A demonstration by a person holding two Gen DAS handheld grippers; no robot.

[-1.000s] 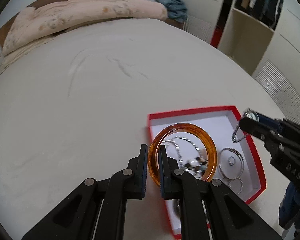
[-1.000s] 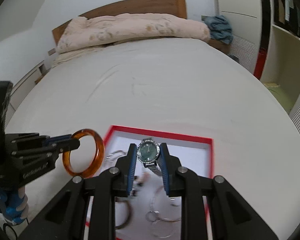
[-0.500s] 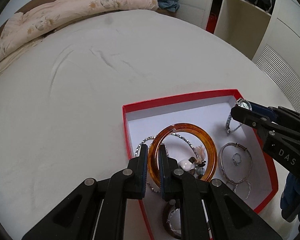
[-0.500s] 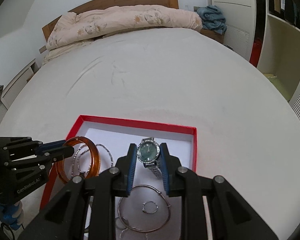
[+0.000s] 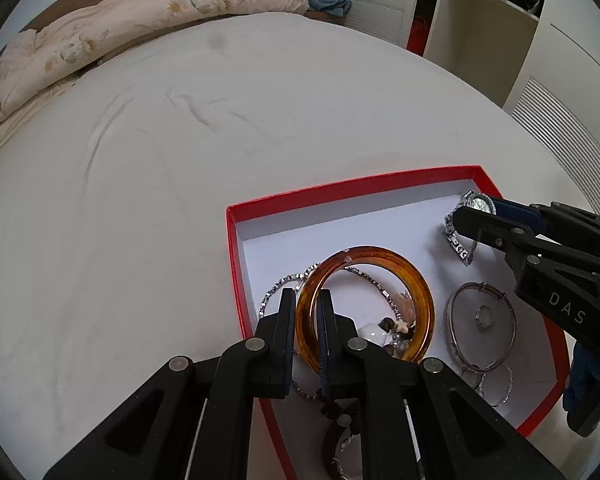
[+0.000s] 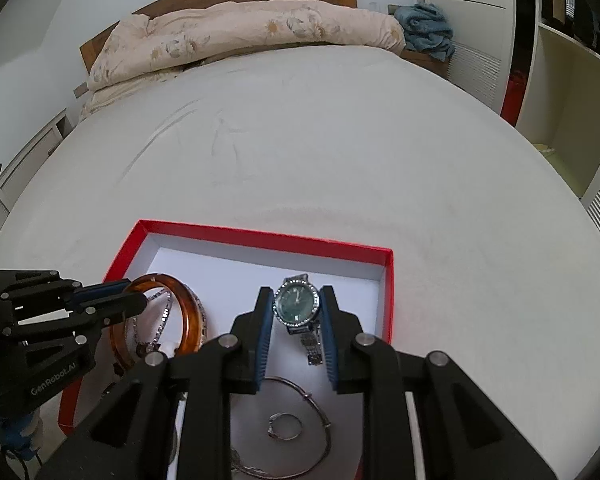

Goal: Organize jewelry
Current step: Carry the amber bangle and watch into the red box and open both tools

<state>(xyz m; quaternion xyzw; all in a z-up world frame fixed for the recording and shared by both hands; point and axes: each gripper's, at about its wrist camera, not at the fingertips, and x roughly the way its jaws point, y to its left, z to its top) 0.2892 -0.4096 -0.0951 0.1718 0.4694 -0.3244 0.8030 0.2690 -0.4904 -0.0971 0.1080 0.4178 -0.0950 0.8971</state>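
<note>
A red box [image 5: 300, 198] with a white floor lies on the bed. It also shows in the right wrist view [image 6: 260, 236]. My left gripper [image 5: 306, 308] is shut on an amber bangle [image 5: 400, 264], held low inside the box's left part over a silver chain [image 5: 284, 282]. The bangle also shows in the right wrist view [image 6: 188, 320]. My right gripper [image 6: 296, 312] is shut on a silver watch [image 6: 296, 306] with a dark green dial, low over the box's far right corner. A silver bracelet [image 5: 456, 332] and a ring [image 5: 485, 317] lie on the box floor.
The box sits on a white bed sheet [image 5: 160, 160]. A folded floral duvet [image 6: 240, 36] lies at the headboard. A blue cloth [image 6: 426, 30] lies beside it. Shelves and wardrobe doors [image 5: 500, 40] stand to the right of the bed.
Both grippers have come down into the box. The bangle went from above the left edge to just over the chain. The watch went down to the far right corner.
</note>
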